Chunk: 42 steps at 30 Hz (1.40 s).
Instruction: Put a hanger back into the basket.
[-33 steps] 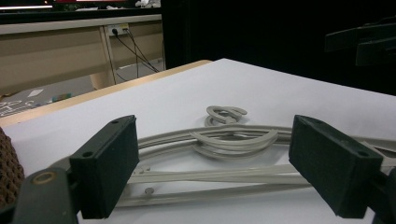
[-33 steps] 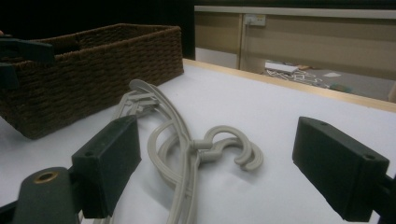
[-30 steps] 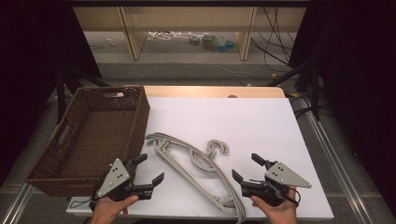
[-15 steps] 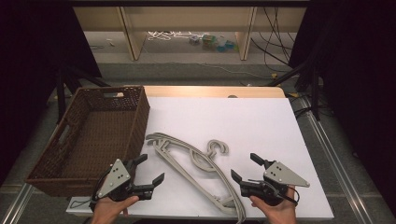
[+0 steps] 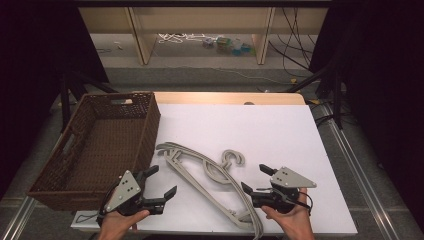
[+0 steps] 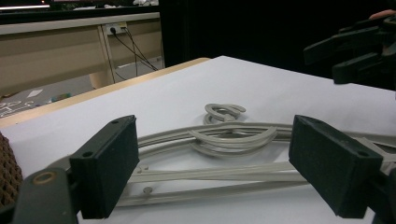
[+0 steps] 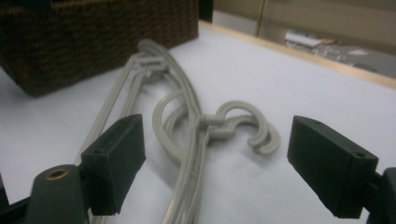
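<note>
Fingers (image 5: 154, 171) of the left gripper (image 5: 161, 181) stand spread apart with nothing between them, low over the near left part of the tabletop (image 5: 260, 125); from the left gripper view the two black pads frame the grey hangers (image 5: 207, 172), which lie flat on the white surface just ahead of them. The right gripper (image 5: 256, 179) is likewise released, its fingers wide and empty, hovering at the near right with the hangers' hooks lying ahead between the pads in the right gripper view. Each gripper is held by a hand, the left hand (image 5: 116, 225) and the right hand (image 5: 290, 220) coming in from the near edge.

The hangers, at least two stacked together, sprawl between the two grippers: one end reaches up and left toward the basket (image 5: 100, 145), the other runs down toward the right gripper's near side, and the curled hooks sit roughly midway, a little closer to the right gripper's fingers. The woven brown basket stands just beyond and to the left of the left gripper, its near right corner close to the hangers' far end, apart from them as far as the high view shows.

Against the earlier frames, almost nothing differs: both grippers hold the same spots with the same spread, and hangers and basket lie unmoved
</note>
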{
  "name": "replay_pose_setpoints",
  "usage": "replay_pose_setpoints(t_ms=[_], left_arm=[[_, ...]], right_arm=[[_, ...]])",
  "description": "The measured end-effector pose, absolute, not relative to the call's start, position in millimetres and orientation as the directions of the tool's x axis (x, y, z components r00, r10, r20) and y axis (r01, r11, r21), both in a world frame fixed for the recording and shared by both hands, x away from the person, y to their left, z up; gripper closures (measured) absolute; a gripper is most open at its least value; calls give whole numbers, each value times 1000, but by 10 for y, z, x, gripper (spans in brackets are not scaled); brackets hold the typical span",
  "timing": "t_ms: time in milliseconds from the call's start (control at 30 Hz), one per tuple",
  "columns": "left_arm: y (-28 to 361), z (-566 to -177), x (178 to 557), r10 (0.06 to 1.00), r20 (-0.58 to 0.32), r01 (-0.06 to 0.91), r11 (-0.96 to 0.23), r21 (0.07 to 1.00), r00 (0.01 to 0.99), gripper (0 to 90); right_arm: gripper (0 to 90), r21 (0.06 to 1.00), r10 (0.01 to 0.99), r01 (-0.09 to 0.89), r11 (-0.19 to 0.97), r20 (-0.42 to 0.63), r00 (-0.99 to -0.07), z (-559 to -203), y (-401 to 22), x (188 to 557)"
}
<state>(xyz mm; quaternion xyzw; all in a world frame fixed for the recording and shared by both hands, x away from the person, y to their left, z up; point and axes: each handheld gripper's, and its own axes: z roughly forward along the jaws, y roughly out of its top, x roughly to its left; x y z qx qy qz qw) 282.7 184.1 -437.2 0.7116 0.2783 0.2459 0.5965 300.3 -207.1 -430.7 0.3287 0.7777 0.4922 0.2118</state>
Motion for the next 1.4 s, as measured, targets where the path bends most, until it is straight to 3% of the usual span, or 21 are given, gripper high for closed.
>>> replay_pose_setpoints(t_ms=[200, 367, 567, 1000, 1400], left_arm=[[1842, -4366, 2822, 692, 30, 103, -151, 983, 722, 159], [1845, -4366, 2819, 693, 29, 104, -149, 983, 720, 159], [1837, -4367, 2814, 692, 27, 108, -151, 983, 721, 159], [1831, -4371, 2811, 693, 37, 107, -163, 981, 720, 159], [1825, -4372, 2808, 692, 38, 108, -166, 980, 721, 159]], right_arm=[[281, 854, 673, 332, 401, -29, -739, -4371, -1917, 3115], [359, 735, 650, 420, 533, -37, -759, -4454, -1742, 3265], [457, 659, 623, 443, 608, -50, -781, -4527, -1659, 3361], [609, 588, 638, 502, 635, -32, -769, -4608, -1547, 3451], [672, 565, 660, 523, 638, -50, -750, -4602, -1469, 3480]])
